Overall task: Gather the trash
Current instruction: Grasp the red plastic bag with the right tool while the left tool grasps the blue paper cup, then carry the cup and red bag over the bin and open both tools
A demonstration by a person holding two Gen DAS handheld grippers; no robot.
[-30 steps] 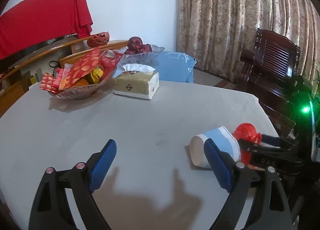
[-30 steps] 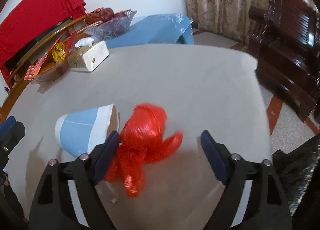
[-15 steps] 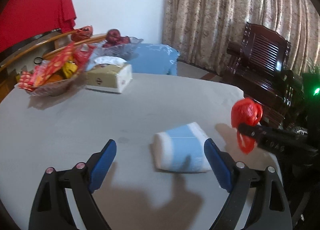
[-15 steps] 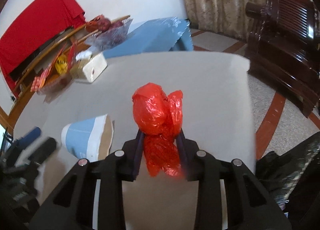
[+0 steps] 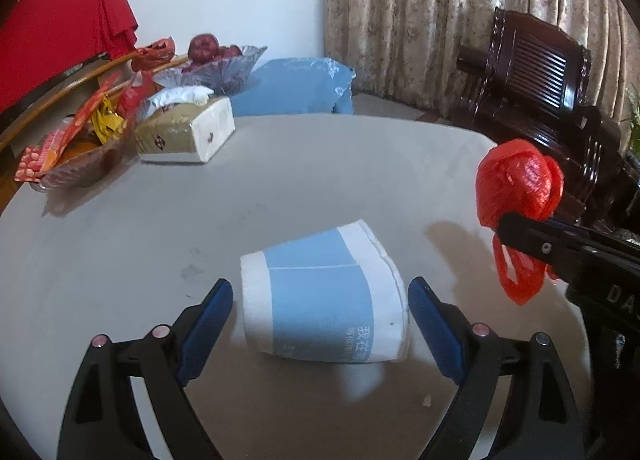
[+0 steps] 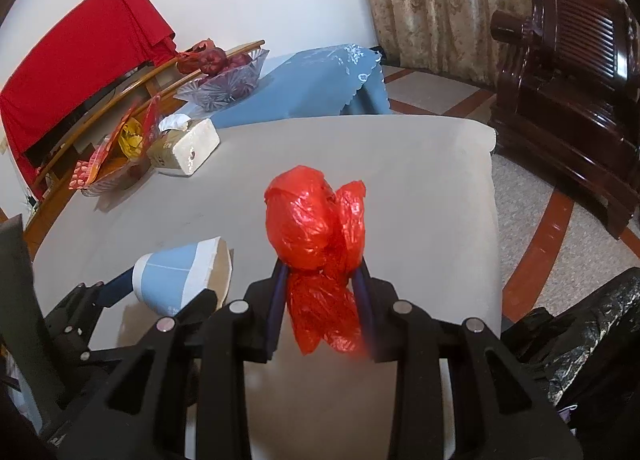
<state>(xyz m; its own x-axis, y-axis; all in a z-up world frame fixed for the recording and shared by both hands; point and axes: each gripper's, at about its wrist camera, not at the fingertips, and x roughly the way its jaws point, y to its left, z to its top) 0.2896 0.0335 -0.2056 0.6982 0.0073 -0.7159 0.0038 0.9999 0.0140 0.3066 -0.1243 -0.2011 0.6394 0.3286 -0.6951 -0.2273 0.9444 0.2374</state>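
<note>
One piece of trash, a red plastic bag, was pinched in the right tool above the table; the paper cup lay uncollected between the spread left tool.

Left black two-finger gripper with blue pads: jaws spread wide, angled downward. Right black two-finger gripper: jaws clamped on crumpled red plastic bag, raised.
</note>
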